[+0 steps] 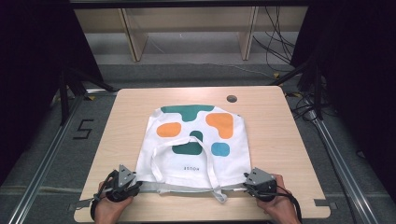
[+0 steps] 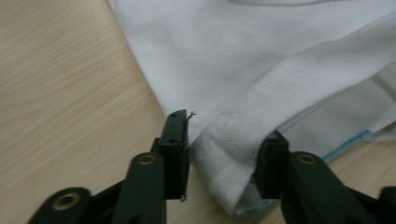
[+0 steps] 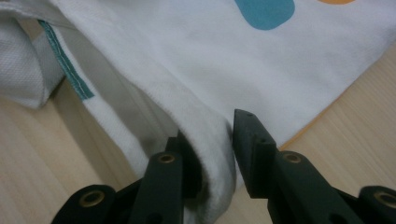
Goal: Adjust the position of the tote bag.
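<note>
A white tote bag point(image 1: 196, 140) printed with green, orange and blue blobs lies flat on the wooden table point(image 1: 280, 140), its opening toward me and its straps point(image 1: 208, 164) folded over it. My left gripper point(image 1: 134, 183) is at the bag's near left corner. In the left gripper view, my left gripper point(image 2: 224, 154) stands open with the bag's hem point(image 2: 229, 149) lying between the jaws. My right gripper point(image 1: 247, 181) is at the near right corner. In the right gripper view, my right gripper point(image 3: 215, 140) is closed on a bunched fold of the hem point(image 3: 212, 135).
A round cable hole point(image 1: 231, 99) sits near the table's far edge. Bare wood runs along both sides of the bag. Wooden shelving point(image 1: 187, 28) and loose cables point(image 1: 280, 42) lie beyond the table. The near table edge is just behind my hands.
</note>
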`<state>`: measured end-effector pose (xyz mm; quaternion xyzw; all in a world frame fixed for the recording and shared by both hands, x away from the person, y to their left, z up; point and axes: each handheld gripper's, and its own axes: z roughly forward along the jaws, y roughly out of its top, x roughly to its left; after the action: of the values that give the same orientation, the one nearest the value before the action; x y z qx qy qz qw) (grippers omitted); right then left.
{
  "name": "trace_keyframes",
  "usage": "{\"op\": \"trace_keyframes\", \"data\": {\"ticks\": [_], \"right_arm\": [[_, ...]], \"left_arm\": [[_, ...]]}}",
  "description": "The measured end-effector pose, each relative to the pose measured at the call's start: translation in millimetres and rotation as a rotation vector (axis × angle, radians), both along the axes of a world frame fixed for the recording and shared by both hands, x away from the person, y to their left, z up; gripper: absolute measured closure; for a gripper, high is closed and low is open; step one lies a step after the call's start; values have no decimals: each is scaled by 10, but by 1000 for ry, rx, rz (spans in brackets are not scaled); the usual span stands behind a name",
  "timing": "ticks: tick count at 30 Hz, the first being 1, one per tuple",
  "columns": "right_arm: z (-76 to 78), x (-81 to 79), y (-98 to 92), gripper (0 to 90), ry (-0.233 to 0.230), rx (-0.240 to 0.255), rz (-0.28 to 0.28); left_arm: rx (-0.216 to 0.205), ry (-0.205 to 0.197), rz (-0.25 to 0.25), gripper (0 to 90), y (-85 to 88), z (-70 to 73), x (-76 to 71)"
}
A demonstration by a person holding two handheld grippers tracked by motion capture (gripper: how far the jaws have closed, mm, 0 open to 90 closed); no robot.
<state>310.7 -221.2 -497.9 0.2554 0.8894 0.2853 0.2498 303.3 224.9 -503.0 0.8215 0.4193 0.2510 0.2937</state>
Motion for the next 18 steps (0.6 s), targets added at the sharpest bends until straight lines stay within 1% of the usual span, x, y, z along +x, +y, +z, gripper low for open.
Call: {"op": "trace_keyframes", "data": {"ticks": [1,2,3,4,6,7,8,9,10,11,12,13,14,16,17,18], "right_arm": [[-5,7,10,724,-5,-3,-3],[-12,-5,28,717,8,0,-17],[-19,11,38,712,3,-7,2],[-25,29,44,705,-19,-17,18],[-41,39,65,701,-15,-26,17],[-46,29,76,701,1,-17,-2],[-48,46,75,701,-5,-20,15],[-47,48,74,702,-4,-11,6],[-43,71,65,703,-18,-10,26],[-43,71,65,703,-18,-10,26],[-42,73,60,702,-17,4,17],[-42,73,60,702,-17,4,17],[-36,71,53,703,-22,3,20],[-34,68,53,703,-19,7,17],[-32,75,52,703,-22,6,27],[-31,67,56,703,-10,8,19]], "left_arm": [[0,0,0,661,0,0,0],[17,-14,-4,671,-42,-39,36],[56,-13,-21,675,-45,-33,47],[47,-10,-18,676,-57,-46,53],[41,-16,-10,665,-65,-46,57],[26,-8,-9,651,-64,-36,63],[15,-18,-1,636,-74,-46,71],[15,-22,0,620,-84,-52,76],[15,-22,0,614,-84,-52,76],[29,-12,-15,614,-86,-46,78],[14,-16,-13,610,-118,-69,102],[14,-16,-13,609,-118,-69,102],[23,-8,-19,608,-113,-61,113],[15,-2,-20,609,-108,-66,128],[15,-10,-11,618,-112,-73,134],[16,0,-33,647,-107,-55,133]]}}
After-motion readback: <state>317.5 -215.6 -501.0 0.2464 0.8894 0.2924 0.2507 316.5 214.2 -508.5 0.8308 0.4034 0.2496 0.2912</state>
